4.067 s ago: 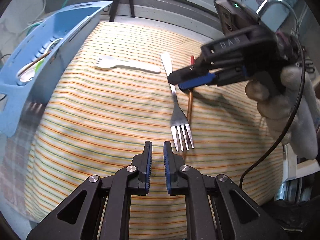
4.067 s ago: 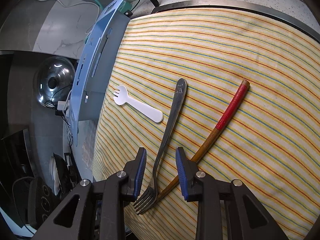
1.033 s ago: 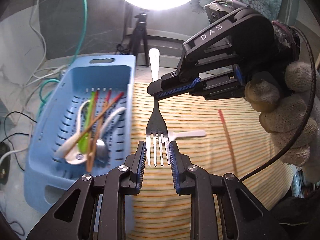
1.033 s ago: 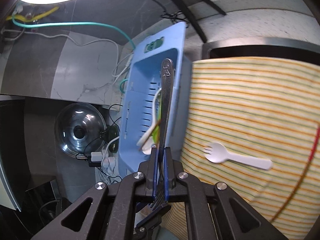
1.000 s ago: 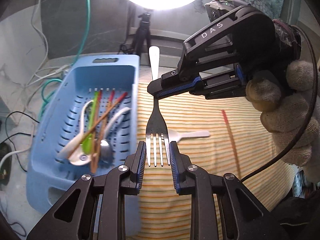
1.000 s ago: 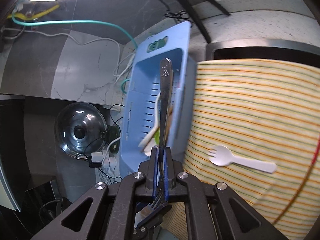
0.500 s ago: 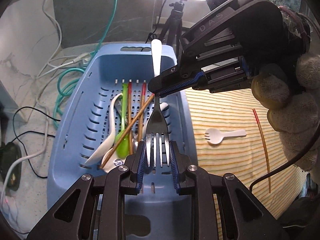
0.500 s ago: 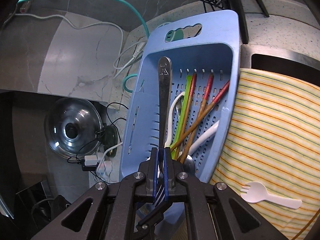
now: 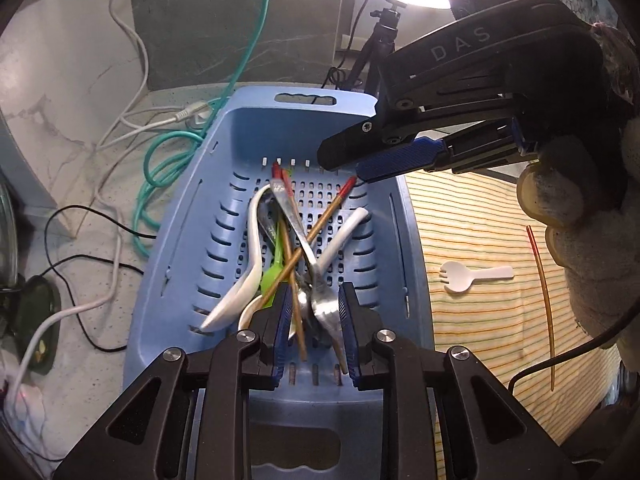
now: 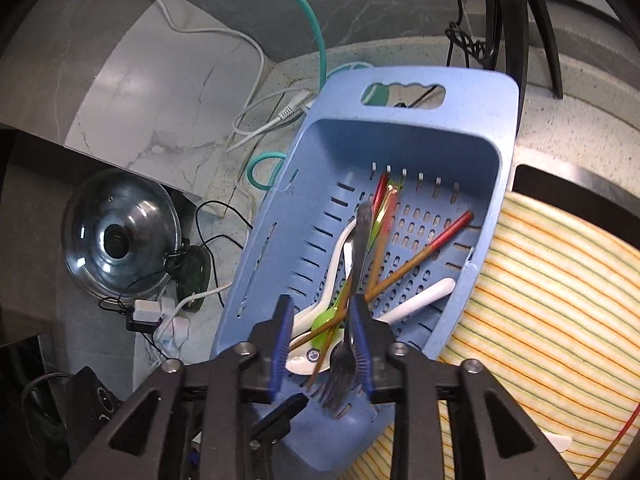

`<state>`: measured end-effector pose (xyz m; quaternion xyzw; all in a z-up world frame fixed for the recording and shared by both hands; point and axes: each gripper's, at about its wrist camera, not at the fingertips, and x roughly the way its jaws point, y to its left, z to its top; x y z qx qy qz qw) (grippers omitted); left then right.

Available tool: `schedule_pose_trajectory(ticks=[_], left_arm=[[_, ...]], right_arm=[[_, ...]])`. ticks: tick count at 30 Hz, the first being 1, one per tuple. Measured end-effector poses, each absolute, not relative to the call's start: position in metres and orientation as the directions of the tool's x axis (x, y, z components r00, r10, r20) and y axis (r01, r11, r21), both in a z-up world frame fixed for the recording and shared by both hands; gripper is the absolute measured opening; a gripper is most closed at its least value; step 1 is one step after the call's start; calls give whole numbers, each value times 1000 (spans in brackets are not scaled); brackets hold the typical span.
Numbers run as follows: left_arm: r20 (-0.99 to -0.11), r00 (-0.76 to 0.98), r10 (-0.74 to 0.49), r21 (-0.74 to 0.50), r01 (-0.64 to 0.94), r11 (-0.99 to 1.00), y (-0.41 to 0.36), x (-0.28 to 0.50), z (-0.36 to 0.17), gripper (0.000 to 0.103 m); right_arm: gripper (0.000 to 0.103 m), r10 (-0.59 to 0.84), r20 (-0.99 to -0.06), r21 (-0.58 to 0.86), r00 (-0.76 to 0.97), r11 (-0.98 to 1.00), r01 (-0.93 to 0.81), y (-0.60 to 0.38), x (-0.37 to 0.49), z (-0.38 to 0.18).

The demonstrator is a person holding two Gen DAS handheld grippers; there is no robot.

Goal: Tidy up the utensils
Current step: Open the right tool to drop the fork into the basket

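Note:
The metal fork (image 9: 296, 224) lies tilted and blurred on the pile of chopsticks and spoons in the blue basket (image 9: 304, 100). Its head shows in the gap of my left gripper (image 9: 314, 316), which is open with neither pad pressing on it. My right gripper (image 9: 352, 164), held by a gloved hand (image 9: 580, 240), hovers over the basket's far right corner. In the right wrist view the jaws of my right gripper (image 10: 320, 328) are opening. The blurred fork (image 10: 358, 240) hangs loose between them above the basket (image 10: 404, 92).
A white plastic fork (image 9: 472, 278) and a red-tipped chopstick (image 9: 544, 292) lie on the striped cloth (image 9: 480, 220) right of the basket. Cables (image 9: 160, 160) trail left of it, a glass pot lid (image 10: 120, 240) sits lower left, and a tripod (image 9: 380, 40) stands behind.
Both grippers moved left from above the cloth to above the basket. The right jaws, shut on the fork handle before, have parted, and the fork has tipped down into the basket.

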<state>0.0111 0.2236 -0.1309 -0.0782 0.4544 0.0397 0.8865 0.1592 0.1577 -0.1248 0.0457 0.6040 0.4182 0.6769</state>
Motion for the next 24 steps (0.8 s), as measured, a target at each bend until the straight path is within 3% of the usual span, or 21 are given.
schedule_pose_trajectory(ticks=[10,11,19,22,24], left_arm=[[-804,594,14,-75,-126,989,214,3,-119,22],[-804,594,16,-71,-123,990,213,3,-118,26],[-796,606,10,-57,-92,994,203,1,-107,28],[-795,607,4,-46,-67,997,196,2,-104,29],[-796,606,-1,-40,-51,998,194,3,-103,29]], right_arm=[[38,629,-777,536,-24,641,-550,140,154,-106],[39,632,-774,537,-22,638,-552,137,154,-105],[39,638,-770,516,21,642,-567,113,149,-90],[49,642,-765,506,46,643,-575,101,148,-84],[50,644,-761,490,73,645,-586,91,146,-79]])
